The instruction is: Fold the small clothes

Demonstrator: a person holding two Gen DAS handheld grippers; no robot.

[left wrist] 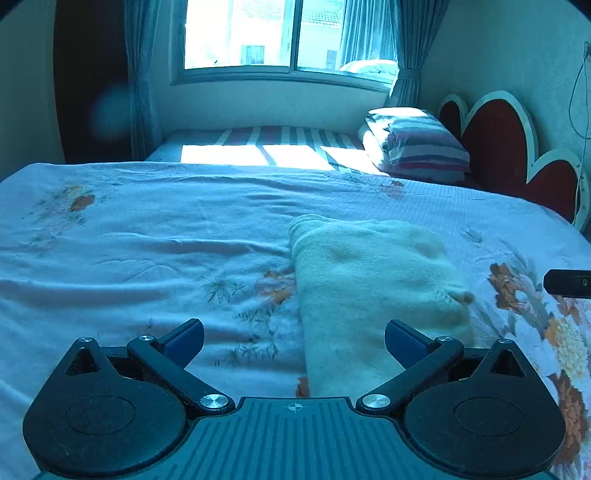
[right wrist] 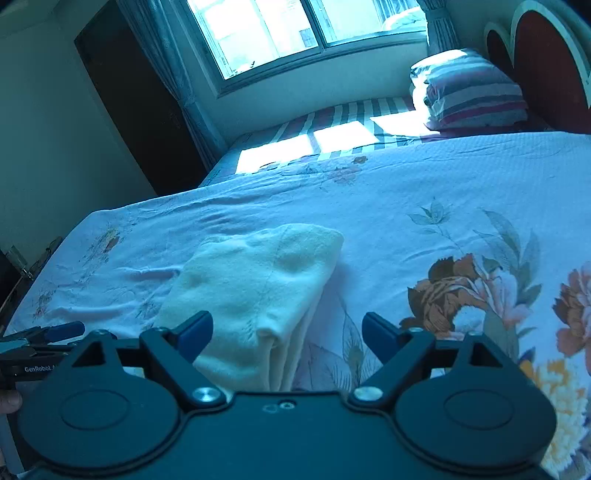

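Note:
A small cream knitted garment (left wrist: 373,291) lies folded into a narrow bundle on the floral bedsheet (left wrist: 147,236). In the left wrist view my left gripper (left wrist: 293,338) hovers above the sheet, open, its blue pads (left wrist: 184,341) wide apart and holding nothing; the garment's near end lies below its right finger. In the right wrist view the same garment (right wrist: 258,291) lies below my right gripper (right wrist: 286,334), which is open and empty too. The left gripper's tip (right wrist: 62,330) shows at that view's left edge, and the right gripper's tip (left wrist: 567,282) at the left wrist view's right edge.
A striped pillow (left wrist: 417,142) rests at the far end of the bed against a red scalloped headboard (left wrist: 509,144). A window (left wrist: 288,33) with curtains stands behind the bed. Sunlight falls on the striped mattress cover (left wrist: 273,142). A dark doorway (right wrist: 136,96) is at the left.

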